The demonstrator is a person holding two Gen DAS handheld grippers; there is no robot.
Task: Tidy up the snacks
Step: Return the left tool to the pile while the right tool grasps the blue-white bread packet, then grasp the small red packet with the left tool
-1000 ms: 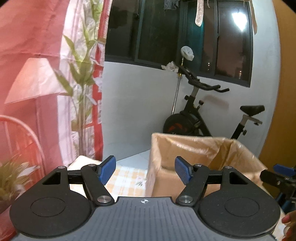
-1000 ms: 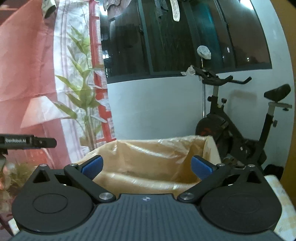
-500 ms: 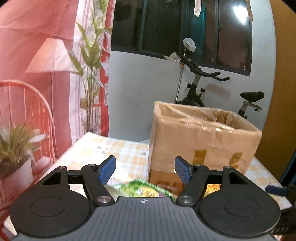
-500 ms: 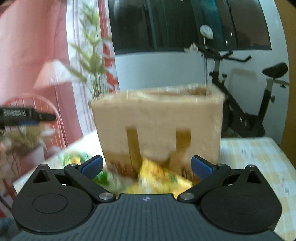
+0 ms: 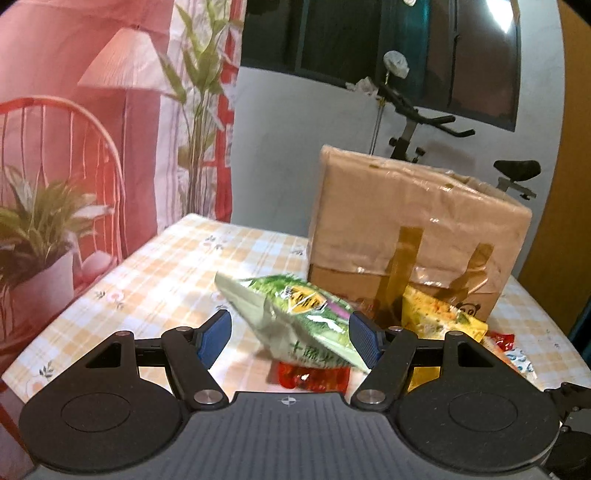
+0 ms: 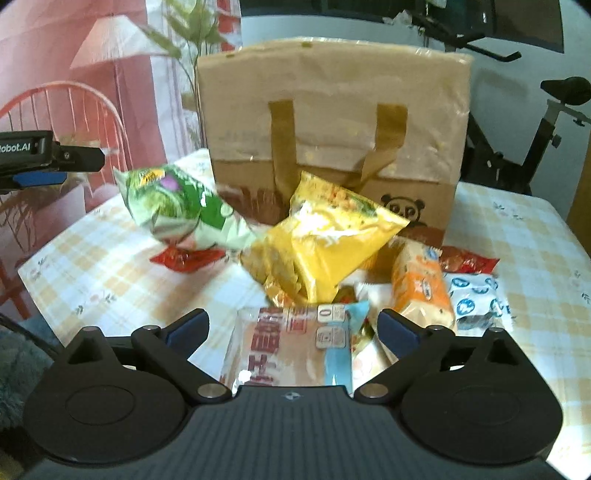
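Your snacks lie heaped on the checked table (image 6: 524,236) before the cardboard box (image 6: 332,122) — green bag (image 5: 295,321) leftmost, yellow bag (image 6: 332,236) against the box. Your left gripper (image 5: 290,334) and right gripper (image 6: 291,328) both gape wide, holding nothing.

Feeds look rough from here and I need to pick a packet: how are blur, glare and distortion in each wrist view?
Left wrist view: the green packet between the open fingers is fairly sharp; glare flares in the window; fisheye bends the edges. Right wrist view: softer, the yellow packet and cardboard box slightly smeared, print on the nearest packet readable but hazy.
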